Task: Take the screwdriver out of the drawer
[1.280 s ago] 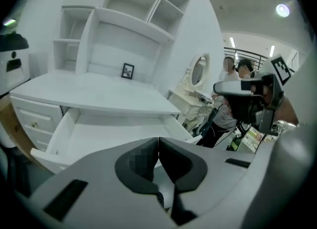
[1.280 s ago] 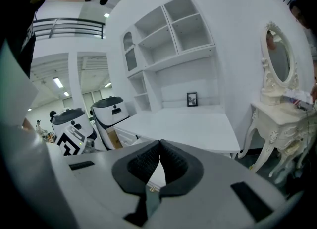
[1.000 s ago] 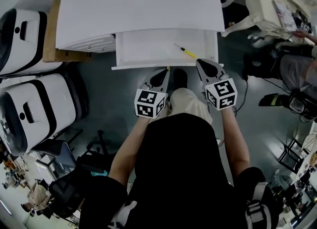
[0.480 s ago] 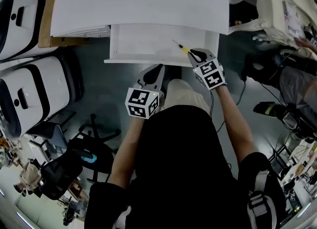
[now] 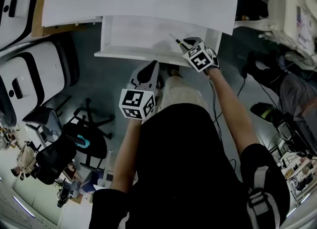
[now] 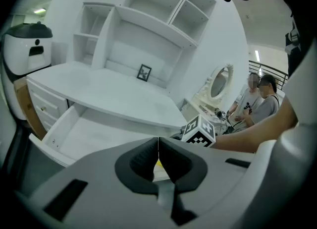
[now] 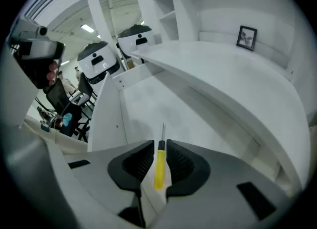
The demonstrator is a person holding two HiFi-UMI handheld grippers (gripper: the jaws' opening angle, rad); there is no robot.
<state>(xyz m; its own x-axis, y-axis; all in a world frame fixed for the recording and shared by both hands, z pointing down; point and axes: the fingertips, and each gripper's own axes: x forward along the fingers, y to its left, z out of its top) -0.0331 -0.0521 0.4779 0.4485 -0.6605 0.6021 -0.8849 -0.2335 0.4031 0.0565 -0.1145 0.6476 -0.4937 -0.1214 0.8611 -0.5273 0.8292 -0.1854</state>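
the screwdriver [image 7: 159, 166] is seen with a glossy yellow plastic handle and a thin metal shaft. the drawer [image 7: 143, 106] is finished in smooth matt white, as is the desk [image 7: 237, 74]. the right gripper [image 7: 159, 144] is shelled in matt grey plastic; its pads [image 7: 182, 163] are ribbed, matt black.

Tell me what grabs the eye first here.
The yellow-handled screwdriver stands out first: it lies in the open white drawer, right between the jaws of the right hand-held gripper. Those jaws have just been opening and do not press on it. Next comes the left hand-held gripper, shut, just outside the drawer's front edge.
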